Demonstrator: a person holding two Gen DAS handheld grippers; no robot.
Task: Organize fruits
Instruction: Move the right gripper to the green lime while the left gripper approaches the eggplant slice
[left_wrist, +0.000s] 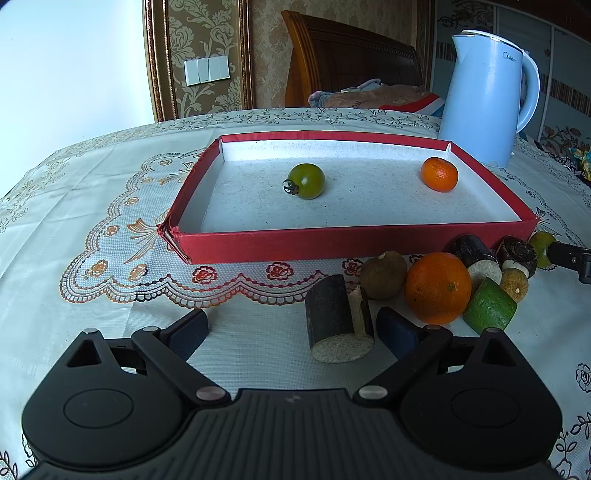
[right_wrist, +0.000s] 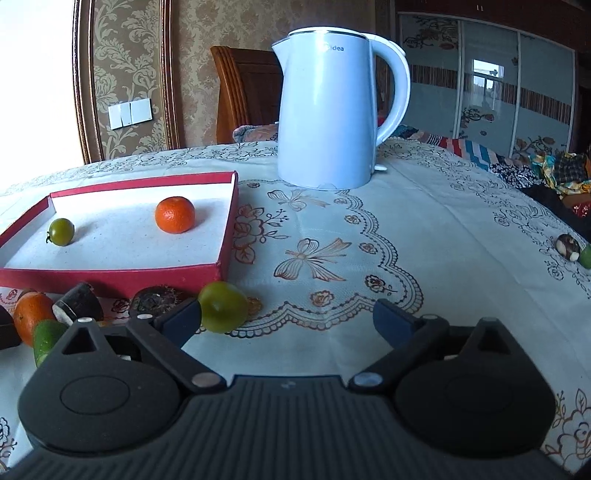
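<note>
Both grippers gape empty: left gripper (left_wrist: 291, 328) straddles a sugarcane piece (left_wrist: 338, 321), right gripper (right_wrist: 286, 317) nudges a green fruit (right_wrist: 223, 306) — presumably bound for the red tray (left_wrist: 354, 242), where tangerine (left_wrist: 439, 174) and green tomato (left_wrist: 306, 181) sit.

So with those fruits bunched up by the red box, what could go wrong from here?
1. The green fruit sits against one finger of the open right gripper, not centred between the two; closing might push it away, and being round it could roll.
2. The sugarcane piece between the left gripper's fingers stands close to the big orange; grabbing it may knock the pile.
3. The tomato in the box could roll if bumped.
</note>
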